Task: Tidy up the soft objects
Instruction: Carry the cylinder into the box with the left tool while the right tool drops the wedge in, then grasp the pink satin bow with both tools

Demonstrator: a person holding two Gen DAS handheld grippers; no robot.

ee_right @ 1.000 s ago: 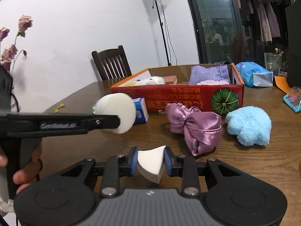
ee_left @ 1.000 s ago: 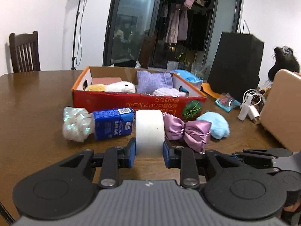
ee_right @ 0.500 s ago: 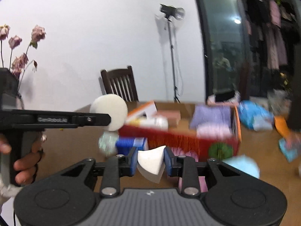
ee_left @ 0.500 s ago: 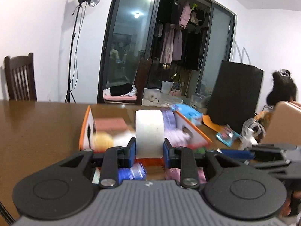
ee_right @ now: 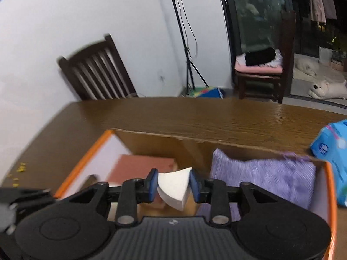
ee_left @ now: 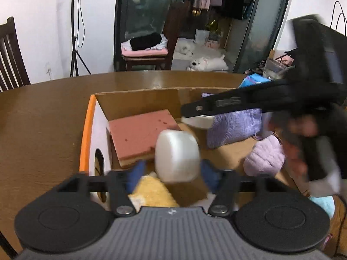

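My left gripper (ee_left: 173, 173) is open over the cardboard box (ee_left: 138, 99); the round white sponge (ee_left: 176, 156) sits loose between its spread, blurred fingers, apart from both pads. My right gripper (ee_right: 173, 186) is shut on a white wedge sponge (ee_right: 173, 187) above the box (ee_right: 151, 136); it shows from the side in the left wrist view (ee_left: 198, 121). Inside the box lie a pink sponge block (ee_left: 138, 134), a purple knitted pouch (ee_left: 234, 127), a pale lilac fluffy piece (ee_left: 263, 156) and a yellow sponge (ee_left: 151, 192).
The box stands on a brown wooden table (ee_left: 43, 130). A blue packet (ee_right: 331, 149) lies right of the box. A light blue fluffy item (ee_left: 323, 203) is at the right edge. A dark chair (ee_right: 97, 71) stands behind the table.
Both grippers moved forward and tilted down over the box. The left gripper opened and released the round white sponge. The right still grips the wedge sponge.
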